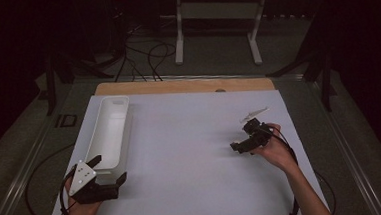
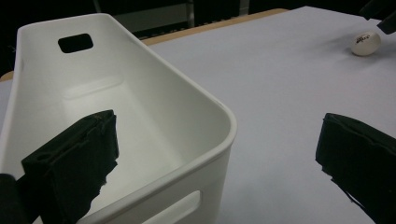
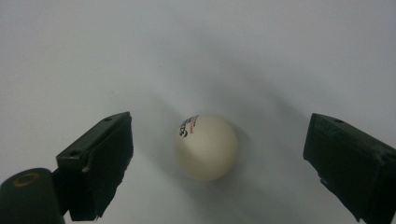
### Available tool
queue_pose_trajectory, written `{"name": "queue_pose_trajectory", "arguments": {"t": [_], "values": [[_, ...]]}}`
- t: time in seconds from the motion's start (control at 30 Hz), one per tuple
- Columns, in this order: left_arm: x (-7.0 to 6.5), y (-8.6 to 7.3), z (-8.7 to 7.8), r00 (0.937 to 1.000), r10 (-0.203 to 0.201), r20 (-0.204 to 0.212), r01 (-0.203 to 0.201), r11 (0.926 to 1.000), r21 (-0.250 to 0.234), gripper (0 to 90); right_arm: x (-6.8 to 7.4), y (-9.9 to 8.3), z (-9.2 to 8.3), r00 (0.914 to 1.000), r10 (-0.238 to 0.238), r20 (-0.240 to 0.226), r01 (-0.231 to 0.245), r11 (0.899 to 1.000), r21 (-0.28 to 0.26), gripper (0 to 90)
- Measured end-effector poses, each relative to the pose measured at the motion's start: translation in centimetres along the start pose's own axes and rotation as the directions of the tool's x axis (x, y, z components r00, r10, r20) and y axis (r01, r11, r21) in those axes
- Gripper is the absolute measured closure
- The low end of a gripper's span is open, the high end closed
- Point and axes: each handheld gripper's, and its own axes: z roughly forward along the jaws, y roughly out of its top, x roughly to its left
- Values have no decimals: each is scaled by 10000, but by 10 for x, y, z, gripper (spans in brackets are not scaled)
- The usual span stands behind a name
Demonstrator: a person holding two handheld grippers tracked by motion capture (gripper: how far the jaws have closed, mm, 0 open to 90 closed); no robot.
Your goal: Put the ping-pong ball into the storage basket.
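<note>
A white ping-pong ball (image 3: pixel 205 147) with printed lettering rests on the white board, and my right gripper (image 3: pixel 219 163) is open with one jaw on each side of it, not touching. In the high view the right gripper (image 1: pixel 240 136) hovers over the board's right part. A long white bin (image 1: pixel 110 130) with handle cut-outs lies along the left side. My left gripper (image 1: pixel 111 167) is open at the bin's near end. Its jaws straddle the bin's (image 2: pixel 140 93) near right corner, one over the inside and one outside. The ball (image 2: pixel 365 43) lies far off to the right.
The white board (image 1: pixel 181 153) covers most of the table, and a wooden strip (image 1: pixel 187 85) shows at its far edge. Beyond the table are a white stand (image 1: pixel 213 26) and floor cables (image 1: pixel 145 60). Dark surroundings ring the table.
</note>
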Motion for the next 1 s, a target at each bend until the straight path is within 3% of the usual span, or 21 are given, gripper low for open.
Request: {"name": "queue_pose_trajectory", "arguments": {"t": [1.0], "values": [[0, 0, 0, 10000, 48, -10, -48, 10000, 33, 0, 2, 1, 15, 9999, -97, -83, 102, 9974, 707, 91]]}}
